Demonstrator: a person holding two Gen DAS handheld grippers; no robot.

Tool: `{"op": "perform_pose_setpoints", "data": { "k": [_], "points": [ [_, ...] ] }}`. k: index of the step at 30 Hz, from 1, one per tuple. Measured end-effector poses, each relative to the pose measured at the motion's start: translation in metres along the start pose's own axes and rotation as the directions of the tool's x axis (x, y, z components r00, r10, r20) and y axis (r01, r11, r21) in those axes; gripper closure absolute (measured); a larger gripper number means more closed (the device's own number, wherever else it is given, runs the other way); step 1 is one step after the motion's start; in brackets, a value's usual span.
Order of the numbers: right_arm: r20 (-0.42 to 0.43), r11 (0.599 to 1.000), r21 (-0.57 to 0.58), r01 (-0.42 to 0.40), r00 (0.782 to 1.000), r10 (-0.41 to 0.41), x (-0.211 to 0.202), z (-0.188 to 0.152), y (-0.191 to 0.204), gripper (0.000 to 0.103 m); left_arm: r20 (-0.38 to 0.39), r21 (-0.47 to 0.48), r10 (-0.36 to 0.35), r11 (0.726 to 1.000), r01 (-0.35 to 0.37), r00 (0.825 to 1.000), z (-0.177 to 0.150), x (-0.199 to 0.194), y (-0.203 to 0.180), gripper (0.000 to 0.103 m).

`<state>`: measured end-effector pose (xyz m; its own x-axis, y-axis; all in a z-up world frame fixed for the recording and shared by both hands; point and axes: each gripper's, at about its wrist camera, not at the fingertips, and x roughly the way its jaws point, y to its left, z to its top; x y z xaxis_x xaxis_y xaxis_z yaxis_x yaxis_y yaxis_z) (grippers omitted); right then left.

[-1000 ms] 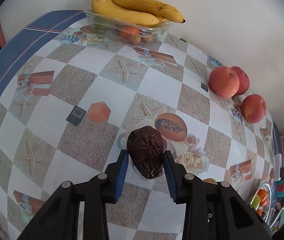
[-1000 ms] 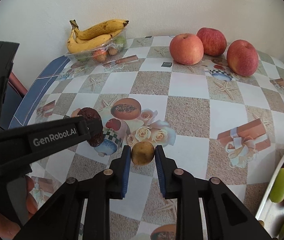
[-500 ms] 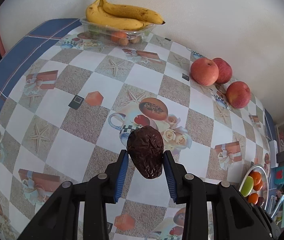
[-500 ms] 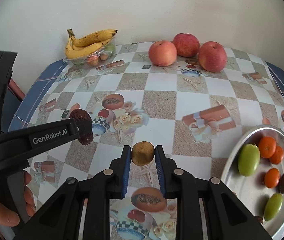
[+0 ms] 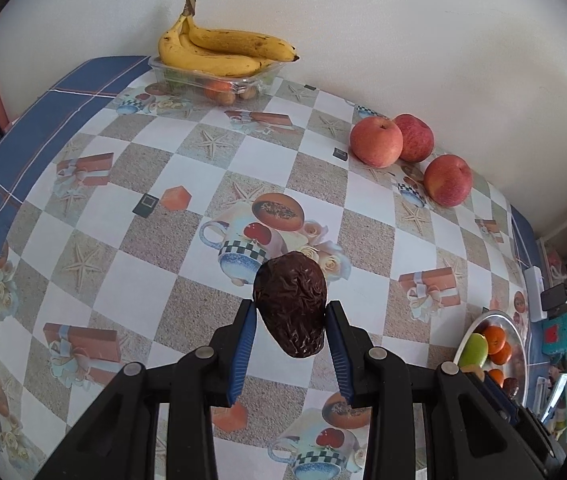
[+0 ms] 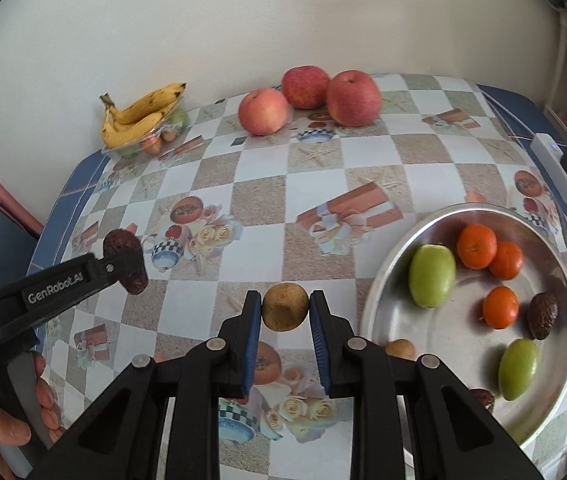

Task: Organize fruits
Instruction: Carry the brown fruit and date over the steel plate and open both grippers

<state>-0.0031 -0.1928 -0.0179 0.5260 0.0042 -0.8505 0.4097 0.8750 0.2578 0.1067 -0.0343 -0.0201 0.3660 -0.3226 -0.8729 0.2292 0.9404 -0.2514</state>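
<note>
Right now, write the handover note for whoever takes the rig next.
Left gripper: shut on the dark wrinkled fruit, held above the table.
Right gripper: shut on the small brown fruit, beside the metal tray.
Done: tray holds oranges, green fruits and other small fruits.
Left: put both held fruits down. Apples and the bananas container sit by the wall.

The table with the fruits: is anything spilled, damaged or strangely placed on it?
Nothing spilled or damaged. One oddity: three apples lie loose on the tablecloth by the wall, while the other fruit sits in the metal tray or the clear box.
</note>
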Motion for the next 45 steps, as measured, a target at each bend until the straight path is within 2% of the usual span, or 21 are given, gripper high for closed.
{"op": "perform_pose_setpoints", "data": {
  "k": [7, 11, 15, 20, 29, 37, 45],
  "points": [
    [0.018, 0.992, 0.078, 0.098, 0.995, -0.1, -0.011, 0.003, -0.046, 0.077, -0.002, 0.063, -0.022, 0.998, 0.022, 1.0, -0.008, -0.003, -0.031, 0.065],
    [0.018, 0.978, 0.152, 0.143, 0.989, -0.148, -0.016, 0.003, -0.082, 0.077, -0.034, 0.126, -0.067, 0.989, 0.071, 0.997, -0.018, 0.0, -0.059, 0.065],
    [0.009, 0.959, 0.224, 0.175, 0.983, -0.182, -0.021, 0.0, -0.112, 0.077, -0.073, 0.212, -0.12, 0.968, 0.133, 0.99, -0.034, 0.001, -0.094, 0.065],
    [0.011, 0.939, 0.294, 0.177, 0.982, -0.188, -0.029, -0.004, -0.139, 0.077, -0.113, 0.308, -0.17, 0.931, 0.197, 0.979, -0.057, -0.001, -0.134, 0.065],
    [0.004, 0.94, 0.284, 0.189, 0.98, -0.198, -0.032, -0.006, -0.146, 0.077, -0.204, 0.366, -0.178, 0.898, 0.243, 0.963, -0.086, 0.012, -0.165, 0.065],
    [0.003, 0.946, 0.265, 0.186, 0.981, -0.194, -0.03, -0.004, -0.14, 0.077, -0.267, 0.322, -0.19, 0.906, 0.273, 0.945, -0.09, 0.024, -0.162, 0.063],
    [-0.012, 0.947, 0.264, 0.182, 0.983, -0.185, -0.027, -0.005, -0.138, 0.077, -0.268, 0.306, -0.189, 0.913, 0.269, 0.945, -0.086, 0.026, -0.158, 0.06]
  ]
}}
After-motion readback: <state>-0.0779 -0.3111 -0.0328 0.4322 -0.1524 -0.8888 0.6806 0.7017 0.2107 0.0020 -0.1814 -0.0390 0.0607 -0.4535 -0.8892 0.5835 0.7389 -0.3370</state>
